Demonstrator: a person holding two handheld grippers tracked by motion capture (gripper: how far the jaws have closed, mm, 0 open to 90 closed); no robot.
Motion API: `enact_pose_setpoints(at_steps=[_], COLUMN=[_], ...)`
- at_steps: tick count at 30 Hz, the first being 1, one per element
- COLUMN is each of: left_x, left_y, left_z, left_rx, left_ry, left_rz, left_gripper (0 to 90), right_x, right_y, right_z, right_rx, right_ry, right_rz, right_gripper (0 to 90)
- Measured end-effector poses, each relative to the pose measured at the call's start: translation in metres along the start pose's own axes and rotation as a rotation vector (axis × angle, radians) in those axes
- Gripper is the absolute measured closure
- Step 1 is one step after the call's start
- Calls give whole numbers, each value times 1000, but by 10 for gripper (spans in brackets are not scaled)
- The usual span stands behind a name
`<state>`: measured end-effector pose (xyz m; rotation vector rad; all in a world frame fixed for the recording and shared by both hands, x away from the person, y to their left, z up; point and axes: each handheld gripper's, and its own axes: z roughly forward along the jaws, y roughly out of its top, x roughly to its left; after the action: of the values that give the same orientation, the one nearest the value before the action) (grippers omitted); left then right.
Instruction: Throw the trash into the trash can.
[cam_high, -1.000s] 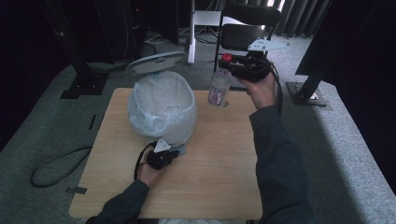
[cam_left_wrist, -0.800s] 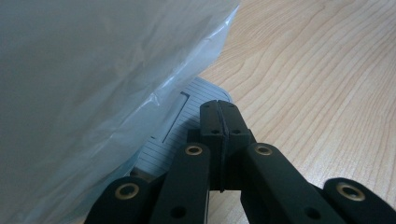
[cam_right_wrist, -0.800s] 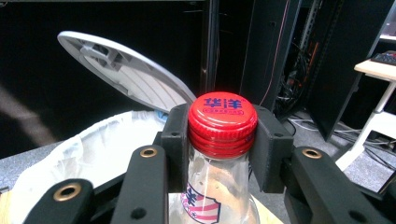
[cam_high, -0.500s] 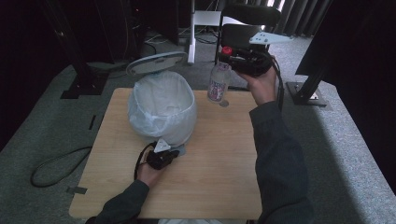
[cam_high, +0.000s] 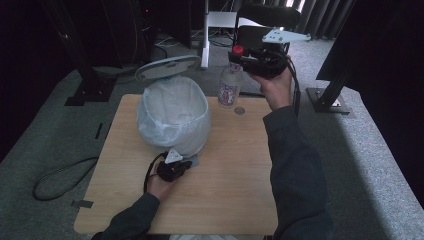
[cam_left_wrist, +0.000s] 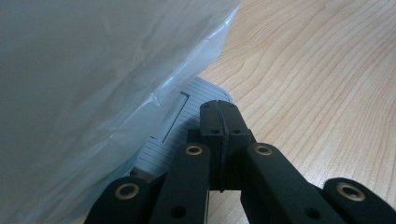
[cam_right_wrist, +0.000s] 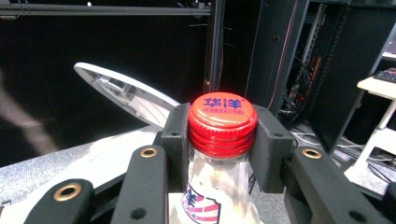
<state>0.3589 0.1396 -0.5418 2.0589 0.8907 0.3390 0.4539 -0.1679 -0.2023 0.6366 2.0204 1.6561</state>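
The left gripper (cam_high: 186, 164) rests on the table (cam_high: 235, 175), its jaws pressed together on the grey pedal (cam_left_wrist: 180, 128) at the foot of the bin (cam_high: 172, 117), whose lid (cam_high: 167, 67) stands raised. To the right, the right gripper (cam_high: 240, 56) pinches the red cap of the bottle (cam_high: 230, 85), near the table's far edge. This looks like the carrying step; next the bottle should go over the bin's mouth, then be released.

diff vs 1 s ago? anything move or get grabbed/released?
The right gripper, shut on the red cap of the bottle, shifted slightly up and left in the high view; the bottle has come along and now hangs above the table. Nothing was let go. The left gripper stays shut on the bin pedal beside the lined bin.
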Motion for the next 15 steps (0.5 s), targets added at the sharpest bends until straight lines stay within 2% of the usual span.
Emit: enact_pose_setpoints(at_steps=[10,12,15], left_x=[1,0,-1], left_y=[0,0,0], left_z=[0,0,0], left_rx=[-1,-2,1], left_ry=[4,3,2], left_rz=[16,-1,-4], left_gripper=[900,900,900], right_x=[6,8,10], right_y=[12,14,17], right_z=[-1,-1,0], right_rx=[-15,-19,-21], right_ry=[6,7,10], right_rz=[-18,-19,-25], right_gripper=[622,622,622])
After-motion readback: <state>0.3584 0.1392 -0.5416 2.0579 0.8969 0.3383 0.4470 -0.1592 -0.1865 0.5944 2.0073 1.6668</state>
